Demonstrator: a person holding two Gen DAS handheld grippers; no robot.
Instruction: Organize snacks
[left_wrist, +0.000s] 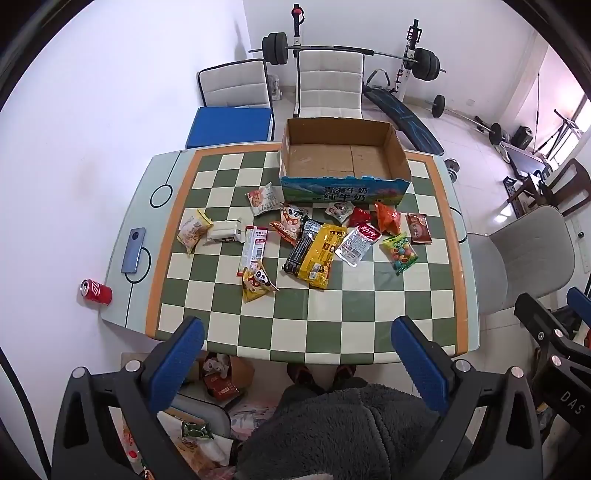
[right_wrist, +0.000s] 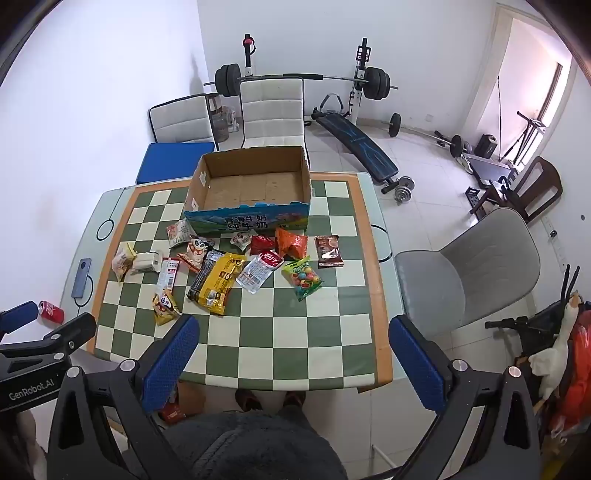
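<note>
Left wrist view: the left tongs (left_wrist: 295, 350) hang wide apart and empty over the worktop (left_wrist: 295, 306); snack packets (left_wrist: 314, 247) lie scattered at 12 o'clock, before an empty cardboard box (left_wrist: 343, 162).

Right wrist view: the right tongs (right_wrist: 293, 350) likewise gape, empty. Sorting appears unstarted; next, likely reaching for a packet such as the yellow one (right_wrist: 218, 282).

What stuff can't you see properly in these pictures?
- Black packet, left wrist view: mostly under the yellow packet.
- Packet labels, both views: print too small to read.
- Clutter under the table, left wrist view: hidden by the table edge and left gripper.
- Box far outside wall, both views: faces away.
- Person, right wrist view: cut off by the bottom edge.
</note>
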